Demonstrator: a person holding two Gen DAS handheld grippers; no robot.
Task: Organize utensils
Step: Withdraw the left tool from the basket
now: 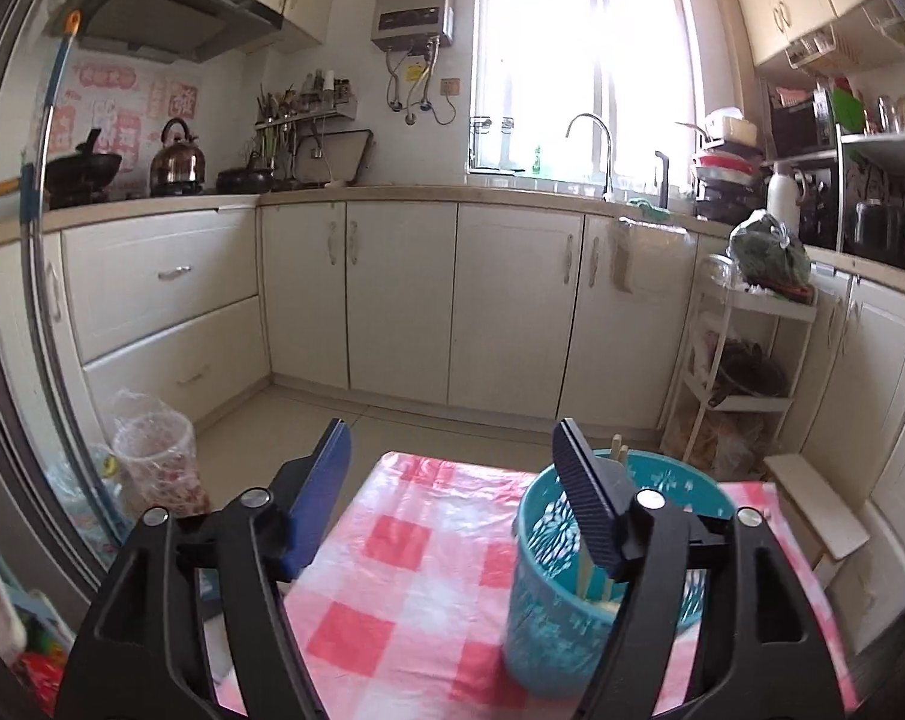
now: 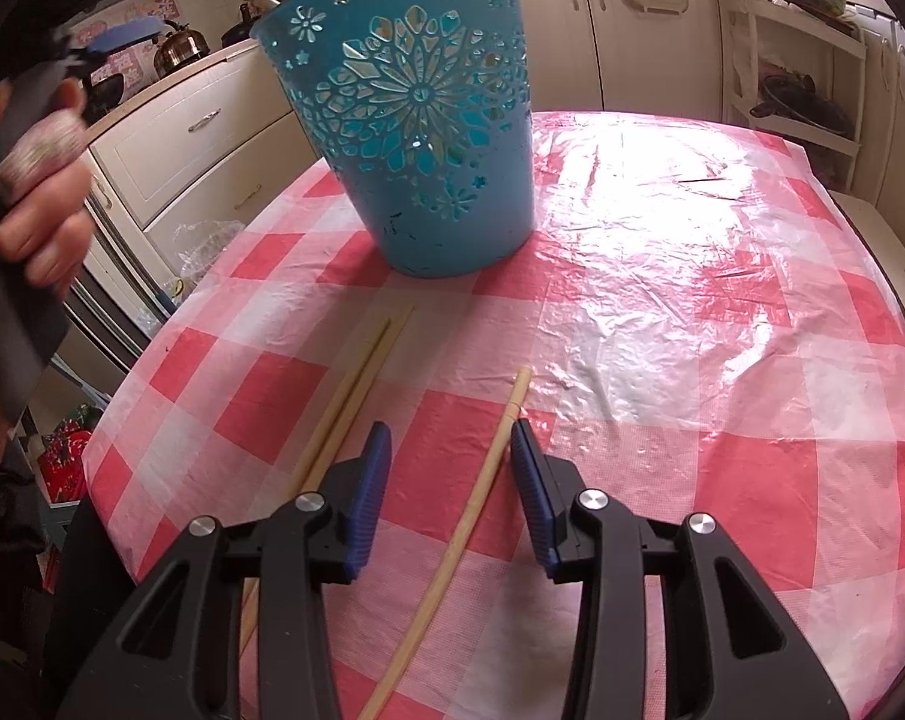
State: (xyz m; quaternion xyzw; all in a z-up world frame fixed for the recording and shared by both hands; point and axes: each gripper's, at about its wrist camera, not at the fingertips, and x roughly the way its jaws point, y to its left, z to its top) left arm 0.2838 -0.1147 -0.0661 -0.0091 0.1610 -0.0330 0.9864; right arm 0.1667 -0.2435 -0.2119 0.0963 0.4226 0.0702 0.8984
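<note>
A teal cut-out basket [image 2: 416,120] stands on the pink checked tablecloth [image 2: 692,300]. In the left wrist view the basket [image 1: 548,618] holds wooden chopsticks [image 1: 619,453]. My left gripper [image 1: 452,438] is open and empty, above the table, its right finger in front of the basket's rim. My right gripper [image 2: 449,435] is open and low over the cloth, with a single chopstick [image 2: 476,510] lying between its fingers. A pair of chopsticks [image 2: 347,408] lies to the left of it.
Kitchen cabinets [image 1: 404,294] and a sink counter lie beyond the table. A lined waste bin [image 1: 155,456] stands on the floor at left. A white shelf trolley [image 1: 740,354] stands at right. The hand holding the left gripper [image 2: 44,192] shows at the left edge.
</note>
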